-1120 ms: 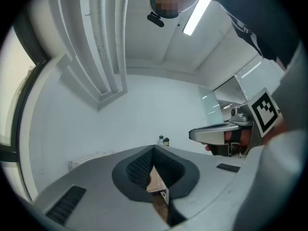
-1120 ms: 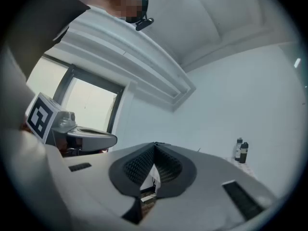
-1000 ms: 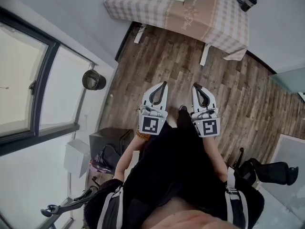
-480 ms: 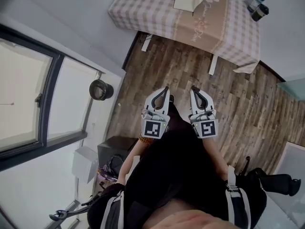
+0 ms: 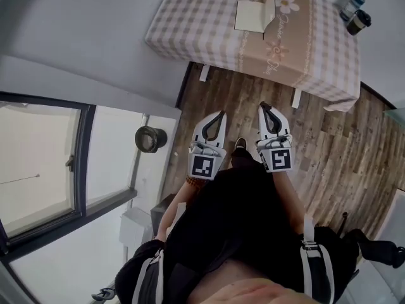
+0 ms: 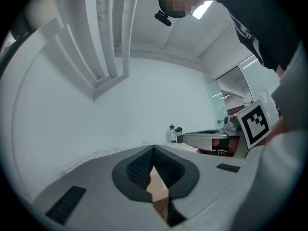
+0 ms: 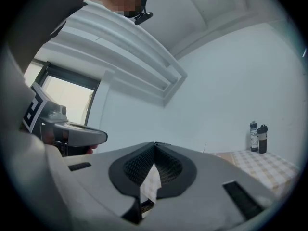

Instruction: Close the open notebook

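Well short of the table (image 5: 190, 27), both my jaws sit closed on nothing.
My left gripper (image 5: 219, 113) and right gripper (image 5: 262, 105) hang side by side over the wooden floor (image 5: 329, 138), each with its tips pressed together and empty. Ahead, the open notebook (image 5: 252, 16) lies on the checked cloth (image 5: 319, 37), its right leaf tilted up; two bottles (image 5: 357, 21) stand at the table's far right corner, well apart from it.

checked-cloth table (image 5: 190, 24) carries an open notebook (image 5: 251, 16) and two bottles (image 5: 358, 21) at its corner.
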`<state>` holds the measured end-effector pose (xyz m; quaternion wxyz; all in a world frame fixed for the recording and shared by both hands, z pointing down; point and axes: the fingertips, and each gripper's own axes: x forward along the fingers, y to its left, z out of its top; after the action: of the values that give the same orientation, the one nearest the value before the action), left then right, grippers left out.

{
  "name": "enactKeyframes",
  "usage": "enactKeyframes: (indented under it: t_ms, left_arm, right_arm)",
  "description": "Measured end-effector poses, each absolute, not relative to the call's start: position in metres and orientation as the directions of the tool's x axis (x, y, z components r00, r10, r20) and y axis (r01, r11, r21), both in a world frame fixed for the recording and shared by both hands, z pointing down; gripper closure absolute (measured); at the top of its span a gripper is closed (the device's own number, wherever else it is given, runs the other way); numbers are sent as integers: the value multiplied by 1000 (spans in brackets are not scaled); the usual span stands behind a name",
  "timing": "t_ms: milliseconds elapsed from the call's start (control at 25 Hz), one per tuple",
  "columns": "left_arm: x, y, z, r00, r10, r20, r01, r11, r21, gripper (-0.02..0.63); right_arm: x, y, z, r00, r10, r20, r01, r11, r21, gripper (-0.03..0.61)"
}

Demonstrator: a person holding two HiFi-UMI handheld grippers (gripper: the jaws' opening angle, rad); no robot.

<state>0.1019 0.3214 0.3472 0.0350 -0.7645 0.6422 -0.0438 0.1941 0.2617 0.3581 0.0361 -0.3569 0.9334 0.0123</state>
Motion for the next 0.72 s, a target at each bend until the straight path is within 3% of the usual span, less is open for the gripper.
enactKeyframes:
  t_ms: [720]
  left_arm:
    - [58,139,364,247,-969,4,-967,-247,-63,601]
  right_arm:
    - [173,89,391,-613,-790,26,-790,613,18,572]
